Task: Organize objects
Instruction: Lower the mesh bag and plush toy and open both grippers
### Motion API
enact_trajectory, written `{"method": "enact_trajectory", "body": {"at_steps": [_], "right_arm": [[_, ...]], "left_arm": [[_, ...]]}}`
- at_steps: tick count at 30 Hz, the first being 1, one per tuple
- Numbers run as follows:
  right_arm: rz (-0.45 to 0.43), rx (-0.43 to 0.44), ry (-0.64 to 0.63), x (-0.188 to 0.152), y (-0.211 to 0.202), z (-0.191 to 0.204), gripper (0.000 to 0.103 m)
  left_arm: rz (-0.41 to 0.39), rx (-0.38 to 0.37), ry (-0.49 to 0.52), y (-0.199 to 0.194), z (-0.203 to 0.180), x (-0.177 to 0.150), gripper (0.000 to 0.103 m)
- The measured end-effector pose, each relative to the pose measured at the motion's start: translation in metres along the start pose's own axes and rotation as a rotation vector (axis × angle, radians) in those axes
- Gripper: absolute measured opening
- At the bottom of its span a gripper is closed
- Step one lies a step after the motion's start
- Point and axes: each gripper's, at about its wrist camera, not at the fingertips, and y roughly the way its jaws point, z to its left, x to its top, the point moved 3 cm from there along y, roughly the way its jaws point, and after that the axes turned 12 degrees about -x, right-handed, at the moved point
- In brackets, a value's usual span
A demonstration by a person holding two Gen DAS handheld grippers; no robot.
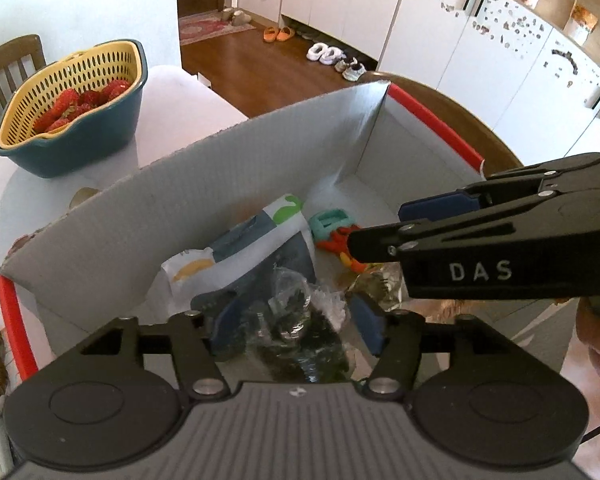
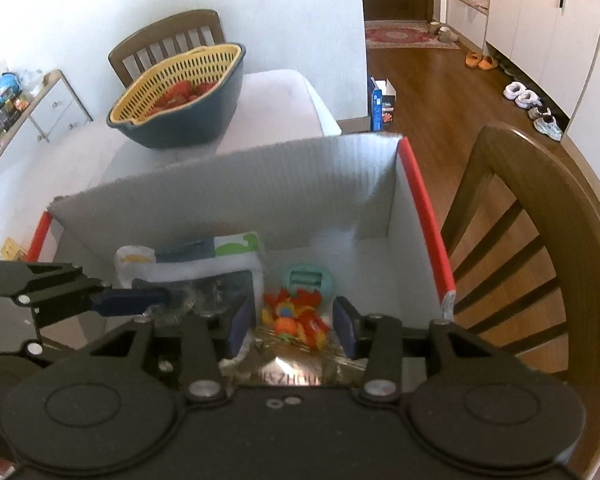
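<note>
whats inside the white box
In the box: a printed pouch, a clear bag between the left tongs, a teal toy, an orange toy. The tongs hide what lies underneath.

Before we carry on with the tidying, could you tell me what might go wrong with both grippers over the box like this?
1. The left gripper straddles a crinkly clear bag; thin film could slip or tear if squeezed.
2. The right gripper hangs open close beside it over the orange toy, so the two tools could collide inside the white box.
3. The box's tall wall might catch a finger and drag the box.
</note>
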Motion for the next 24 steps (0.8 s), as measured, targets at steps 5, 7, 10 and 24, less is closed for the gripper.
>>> {"method": "enact_trajectory", "body": {"at_steps": [5,7,10,24], "right_arm": [[-0.019,0.014,0.017,0.000,-0.011,-0.002,0.049],[-0.028,0.022,0.020,-0.001,-0.017,-0.003,0.051],[-0.043,0.033,0.024,-0.004,-0.027,-0.003,0.053],[-0.159,0.057,0.060,-0.015,-0.090,0.001,0.061]], "left_arm": [[-0.018,-0.010,-0.001,-0.009,-0.003,-0.001,0.063],[-0.028,-0.013,-0.004,-0.015,-0.004,-0.002,0.064],[-0.045,-0.019,-0.003,-0.024,-0.006,-0.003,0.064],[-0.149,-0.025,0.009,-0.080,-0.012,-0.009,0.064]]}}
